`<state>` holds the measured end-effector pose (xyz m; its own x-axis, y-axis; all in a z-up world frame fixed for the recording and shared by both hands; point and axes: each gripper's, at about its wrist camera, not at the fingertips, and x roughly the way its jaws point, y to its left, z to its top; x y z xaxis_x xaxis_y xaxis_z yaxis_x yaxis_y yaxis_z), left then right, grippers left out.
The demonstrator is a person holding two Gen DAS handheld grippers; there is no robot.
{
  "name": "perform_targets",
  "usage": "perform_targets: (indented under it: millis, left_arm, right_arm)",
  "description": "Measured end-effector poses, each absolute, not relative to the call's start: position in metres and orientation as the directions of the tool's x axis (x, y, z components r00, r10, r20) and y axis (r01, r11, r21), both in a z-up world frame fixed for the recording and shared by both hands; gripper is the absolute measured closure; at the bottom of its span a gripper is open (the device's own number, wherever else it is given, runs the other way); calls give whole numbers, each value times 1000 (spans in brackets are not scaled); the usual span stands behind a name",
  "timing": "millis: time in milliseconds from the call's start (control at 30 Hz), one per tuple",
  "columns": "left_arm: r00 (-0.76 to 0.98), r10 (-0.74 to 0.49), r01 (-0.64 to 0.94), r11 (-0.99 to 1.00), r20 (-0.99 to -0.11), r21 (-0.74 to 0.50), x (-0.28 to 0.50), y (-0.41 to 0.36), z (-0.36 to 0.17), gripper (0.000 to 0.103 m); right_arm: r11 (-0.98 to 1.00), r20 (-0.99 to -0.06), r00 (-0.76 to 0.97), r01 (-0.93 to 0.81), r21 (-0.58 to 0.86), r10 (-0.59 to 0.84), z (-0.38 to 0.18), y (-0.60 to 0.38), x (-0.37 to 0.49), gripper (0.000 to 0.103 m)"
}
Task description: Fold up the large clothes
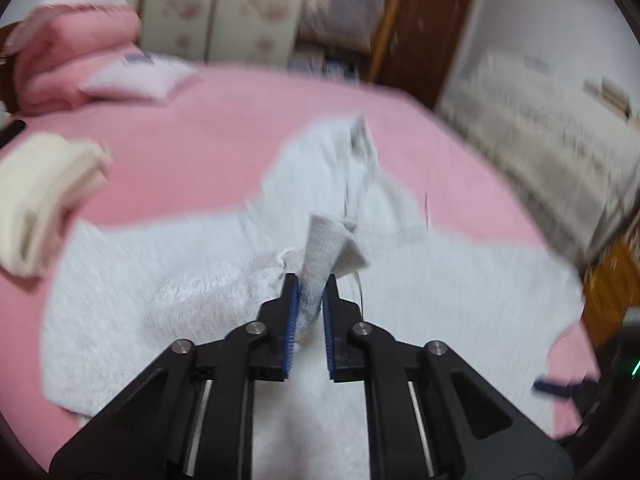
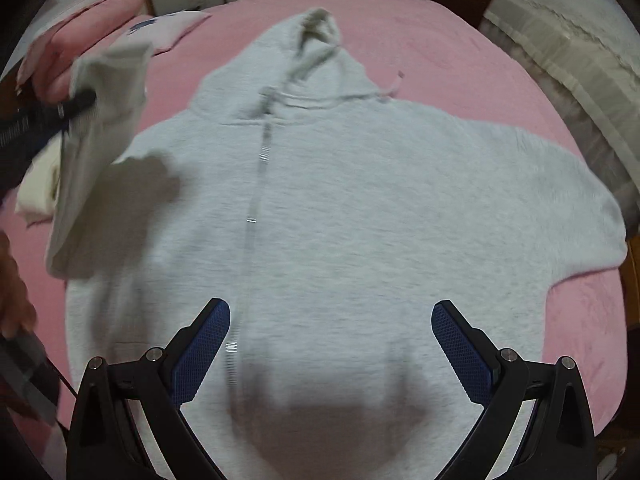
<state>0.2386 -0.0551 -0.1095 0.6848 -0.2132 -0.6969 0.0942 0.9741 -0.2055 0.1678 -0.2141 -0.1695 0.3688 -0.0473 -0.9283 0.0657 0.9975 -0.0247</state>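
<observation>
Pinching the hoodie (image 2: 340, 208) sleeve cuff (image 1: 320, 248), left fingers (image 1: 291, 304) lift; right fingers (image 2: 212, 344) spread.

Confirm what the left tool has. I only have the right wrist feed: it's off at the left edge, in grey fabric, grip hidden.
Observer: The left tool is shut on the sleeve cuff of the grey hoodie; the ribbed end sticks up past the blue pads.
Operator: Sleeve lifted or dragging?
Observer: Lifted. In the left wrist view the cuff is held above the hoodie's body, which lies on the pink bed.
Operator: Anything near that side?
Observer: A folded cream garment lies on the bed left of the hoodie, apart from it. Your right tool is open over the hoodie's front, holding nothing.
</observation>
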Motion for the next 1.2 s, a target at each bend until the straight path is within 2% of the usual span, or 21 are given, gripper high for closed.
perform_targets:
  millis: [133, 233, 300, 367, 433, 567, 700, 733, 900, 967, 1067, 1133, 1200]
  left_arm:
    - [467, -246, 92, 969, -849, -230, 250, -70, -164, 89]
    - [433, -256, 76, 966, -864, -248, 252, -46, -169, 86]
    - [438, -266, 75, 963, -859, -260, 250, -41, -162, 74]
    - [436, -292, 63, 953, -851, -295, 252, -25, -154, 44]
    - [449, -272, 23, 956, -851, -293, 250, -6, -142, 32]
    - [429, -252, -50, 952, -867, -301, 233, 45, -123, 31]
    - [388, -125, -169, 964, -913, -204, 210, 99, -131, 31]
    - [360, -96, -193, 965, -928, -175, 206, 113, -137, 31]
    - [203, 18, -212, 977, -979, -26, 198, 166, -181, 31]
    - [185, 31, -209, 978, -982, -9, 197, 177, -192, 31]
    - [203, -1, -236, 970, -979, -50, 192, 191, -203, 31]
    - [231, -38, -259, 961, -972, -99, 191, 198, -207, 31]
    - [266, -44, -269, 956, -963, -118, 193, 203, -209, 31]
  right_arm:
    - [995, -946, 325, 93, 44, 12, -192, -236, 181, 1]
    - [977, -938, 326, 132, 165, 114, -198, -242, 190, 1]
    - [956, -922, 337, 152, 251, 189, -200, -235, 194, 1]
    - [931, -913, 323, 180, 317, 248, -205, -213, 200, 1]
    - [903, -897, 315, 196, 382, 311, -209, -199, 207, 6]
    - [885, -883, 285, 176, 430, 372, -215, -160, 223, 16]
    - [901, -902, 214, 143, 408, 375, -228, -114, 237, 28]
    - [899, -901, 204, 144, 414, 383, -232, -104, 239, 34]
    - [893, -898, 214, 162, 421, 385, -238, -71, 253, 36]
    - [883, -894, 221, 187, 431, 390, -245, -69, 261, 41]
    - [862, -876, 262, 211, 460, 404, -253, -68, 279, 57]
    - [861, -862, 290, 183, 475, 415, -248, -64, 288, 78]
    - [874, -858, 321, 144, 464, 402, -238, -56, 295, 81]
